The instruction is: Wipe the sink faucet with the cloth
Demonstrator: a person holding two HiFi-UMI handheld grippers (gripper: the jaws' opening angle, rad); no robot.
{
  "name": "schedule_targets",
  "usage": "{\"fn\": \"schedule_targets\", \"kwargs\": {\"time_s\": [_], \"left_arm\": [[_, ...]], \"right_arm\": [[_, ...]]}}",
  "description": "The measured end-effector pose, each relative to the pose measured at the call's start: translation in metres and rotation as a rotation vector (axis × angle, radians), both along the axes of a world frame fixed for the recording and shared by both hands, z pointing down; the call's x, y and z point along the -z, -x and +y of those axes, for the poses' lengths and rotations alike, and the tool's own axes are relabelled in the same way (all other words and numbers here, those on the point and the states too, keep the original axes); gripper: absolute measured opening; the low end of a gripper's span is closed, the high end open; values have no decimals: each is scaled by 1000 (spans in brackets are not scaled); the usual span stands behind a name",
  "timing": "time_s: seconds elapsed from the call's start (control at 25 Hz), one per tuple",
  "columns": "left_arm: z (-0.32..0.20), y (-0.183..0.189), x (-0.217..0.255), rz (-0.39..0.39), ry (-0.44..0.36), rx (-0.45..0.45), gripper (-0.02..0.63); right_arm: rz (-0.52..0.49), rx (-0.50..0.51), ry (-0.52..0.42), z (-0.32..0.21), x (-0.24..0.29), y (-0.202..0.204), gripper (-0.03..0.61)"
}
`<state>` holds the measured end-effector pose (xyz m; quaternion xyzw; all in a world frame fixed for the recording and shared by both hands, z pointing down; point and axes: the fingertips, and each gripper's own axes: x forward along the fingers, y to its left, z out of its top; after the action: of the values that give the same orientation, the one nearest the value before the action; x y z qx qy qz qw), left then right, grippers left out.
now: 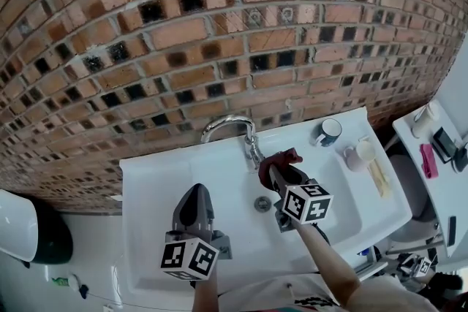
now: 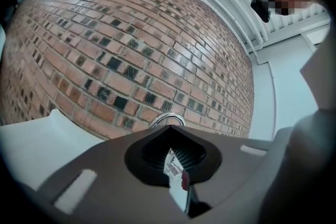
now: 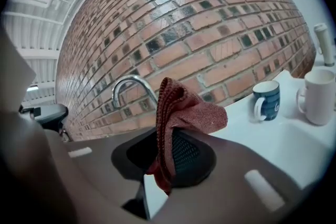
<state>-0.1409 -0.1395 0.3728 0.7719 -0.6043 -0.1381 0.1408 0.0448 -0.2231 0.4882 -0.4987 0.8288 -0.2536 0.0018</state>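
**Cloth at the faucet tip**

Holds the cloth (image 3: 181,113) clamped in the right gripper (image 3: 167,157), jaws pressed onto its folds. Shows a red-brown bunch standing up above them and a short tail hanging below. Poises that bunch just to the right of the down-turned tip of the faucet (image 1: 232,129) in the head view. Cannot tell whether touching the chrome there or stopping just short of it. Shows, in the right gripper view, the arched spout behind the cloth and to its left.

Holds the left gripper (image 2: 177,178) to the left of the faucet and nearer the person, over the basin of the sink (image 1: 146,186), well apart from the spout. Presses its jaws together down to a thin slit, with nothing between them. Points them toward the faucet, with the chrome arch peeping just above them in the left gripper view.

Finds the drain (image 1: 262,204) in front of the faucet tip, between the two grippers. Finds a blue mug (image 1: 328,131) on the sink ledge to the right of the faucet, and a white mug (image 1: 358,154) farther right, both apart from the cloth. Sets a brick wall (image 1: 183,25) right behind the faucet.
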Motion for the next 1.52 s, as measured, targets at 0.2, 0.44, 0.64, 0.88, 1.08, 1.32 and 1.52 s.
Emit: {"fn": "schedule_targets", "kwargs": {"time_s": [0.2, 0.44, 0.64, 0.88, 1.08, 1.32, 1.52], "left_arm": [[2, 9, -3, 8, 6, 25, 5], [1, 15, -11, 12, 32, 36, 5], [-3, 12, -12, 12, 38, 26, 5], [-6, 20, -13, 18, 40, 44, 5], [-9, 18, -15, 29, 44, 37, 5], [-9, 19, -14, 32, 36, 34, 5], [-8, 19, -13, 35, 39, 40, 5]], "right_arm": [[-27, 153, 150, 14, -43, 66, 49], [-194, 111, 360, -13, -70, 97, 49], [-127, 86, 379, -23, -79, 104, 49], [70, 114, 223, -18, -63, 102, 48], [124, 107, 129, -37, -30, 102, 48], [148, 36, 148, -63, -15, 77, 48], [206, 45, 51, -65, 6, 77, 48]]}}
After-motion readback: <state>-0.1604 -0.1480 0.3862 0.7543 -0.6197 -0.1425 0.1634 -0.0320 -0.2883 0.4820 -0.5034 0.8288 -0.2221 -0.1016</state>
